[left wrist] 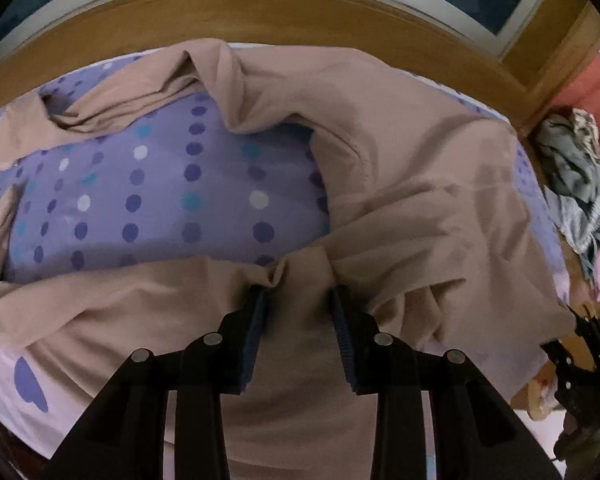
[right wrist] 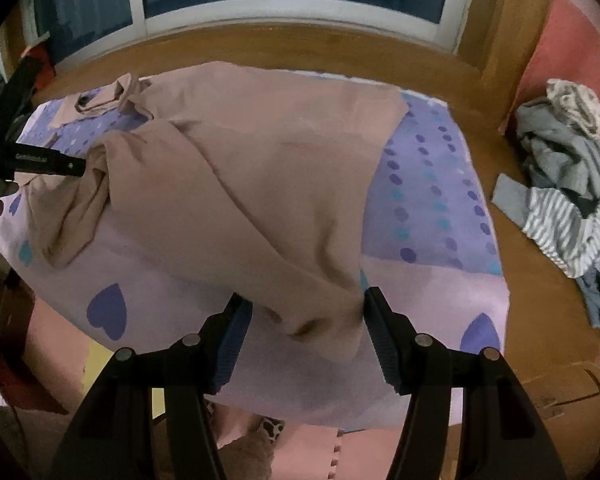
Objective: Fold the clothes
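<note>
While the left wrist camera looked down, the left gripper (left wrist: 298, 294) stood with jaws parted over the tan garment (left wrist: 400, 184), cloth bunched between them but, as far as the blur allowed, not pinched. A sleeve trailed off across the dotted purple sheet (left wrist: 160, 184).

From the right wrist view, the right gripper (right wrist: 306, 306) had its jaws wide apart astride the garment's near end, which lay loose. Folding looked barely begun: the garment was draped and rumpled on the surface, and a heap of other clothes (right wrist: 568, 184) waited alongside.
</note>
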A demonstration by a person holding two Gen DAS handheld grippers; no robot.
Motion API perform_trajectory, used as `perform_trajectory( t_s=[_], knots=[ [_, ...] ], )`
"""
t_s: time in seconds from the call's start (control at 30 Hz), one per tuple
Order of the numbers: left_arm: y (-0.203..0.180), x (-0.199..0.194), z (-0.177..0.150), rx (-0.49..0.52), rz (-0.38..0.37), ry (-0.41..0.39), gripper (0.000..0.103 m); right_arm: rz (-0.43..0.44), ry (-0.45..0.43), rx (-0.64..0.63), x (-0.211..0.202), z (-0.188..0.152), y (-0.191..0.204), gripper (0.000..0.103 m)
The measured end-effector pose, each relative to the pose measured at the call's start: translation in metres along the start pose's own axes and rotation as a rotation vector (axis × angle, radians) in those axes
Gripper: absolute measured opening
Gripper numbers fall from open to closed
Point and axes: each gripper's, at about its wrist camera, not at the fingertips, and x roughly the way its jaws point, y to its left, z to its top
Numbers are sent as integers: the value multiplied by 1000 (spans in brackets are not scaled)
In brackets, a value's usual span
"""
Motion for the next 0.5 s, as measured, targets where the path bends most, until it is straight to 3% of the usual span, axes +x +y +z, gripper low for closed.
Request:
perform_trajectory(
  t_s=[0.07,0.13,0.17,0.2,0.23,0.37,0.5],
  knots=[
    [0,-1,-1,-19,10,-15,29,10,1,-8,6,2,-1,58],
    [7,-6,-1,-55,2,-37,8,22,-5,-19,12,5,-2,54],
    [12,-11,-1,-71,-9,-52,8,27,-7,-22,15,8,-3,30],
    [17,-15,0,-88,-21,-66,8,32,-2,-27,17,12,-5,17],
    [22,-24,1,-98,-22,-90,7,9,-16,-46,16,19,-7,14],
    [35,-86,18,-101,8,-258,7,-111,-122,-112,-3,56,-19,10],
    [37,-166,24,-101,-21,-480,7,-193,-317,-87,-64,106,-47,10]
  ],
)
